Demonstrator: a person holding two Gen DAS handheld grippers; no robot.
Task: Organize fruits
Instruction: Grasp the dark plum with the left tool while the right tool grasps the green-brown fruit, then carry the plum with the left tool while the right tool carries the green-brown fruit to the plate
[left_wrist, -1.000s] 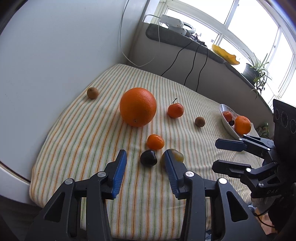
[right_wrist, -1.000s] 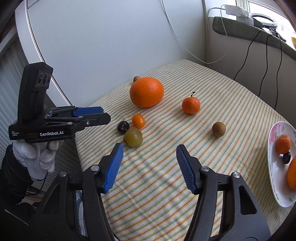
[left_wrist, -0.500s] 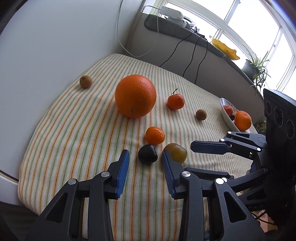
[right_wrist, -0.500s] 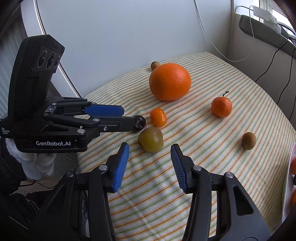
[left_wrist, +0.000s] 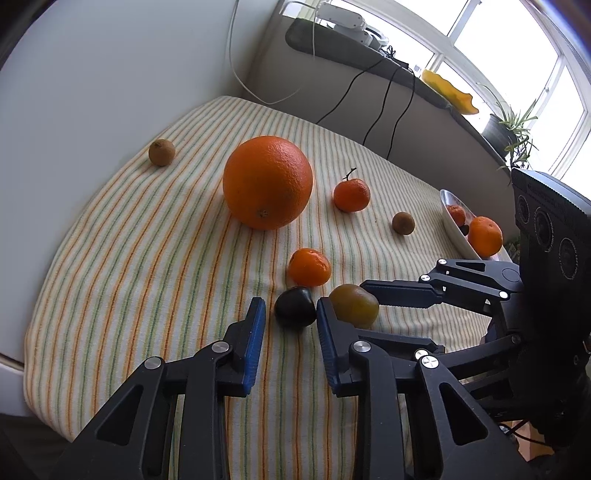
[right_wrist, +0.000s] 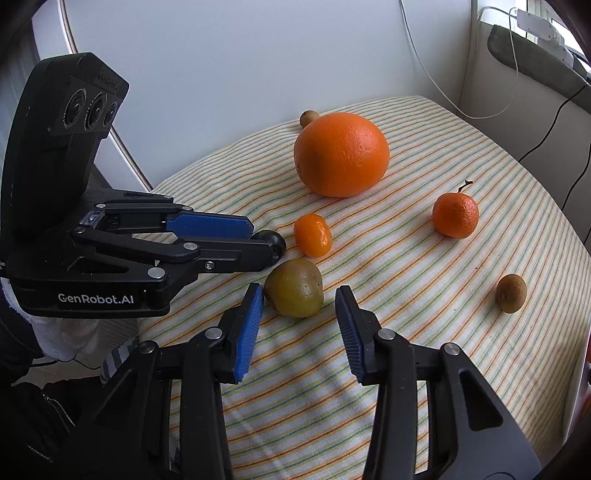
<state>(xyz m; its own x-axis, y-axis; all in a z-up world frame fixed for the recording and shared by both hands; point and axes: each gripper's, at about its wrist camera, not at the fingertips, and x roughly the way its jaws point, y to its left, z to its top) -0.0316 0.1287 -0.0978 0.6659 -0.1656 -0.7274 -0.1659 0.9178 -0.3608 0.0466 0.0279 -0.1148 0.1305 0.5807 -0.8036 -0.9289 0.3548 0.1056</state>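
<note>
Left gripper (left_wrist: 290, 332): jaws have just been closing; the dark plum (left_wrist: 294, 307) sits at their tips, its right side against the right pad, the left pad not yet touching it.
Right gripper (right_wrist: 299, 321): jaws have just been closing, still apart; the yellow-green fruit (right_wrist: 294, 288) lies just ahead of the tips, nearer the left pad, with a clear gap to the right one.
Small mandarin (left_wrist: 309, 267): just beyond the plum, straight ahead of the left gripper.
Large orange (left_wrist: 267, 181): farther ahead of both grippers, on the striped cloth (left_wrist: 147, 266).
Stemmed mandarin (right_wrist: 455, 215): ahead and right of the right gripper.
Brown fruits: one (right_wrist: 511, 293) off to the right gripper's right, one (left_wrist: 161, 152) far ahead-left of the left gripper.
White plate (left_wrist: 456, 232): well right of the left gripper, beyond the right gripper's fingers, holding oranges (left_wrist: 484, 236).
</note>
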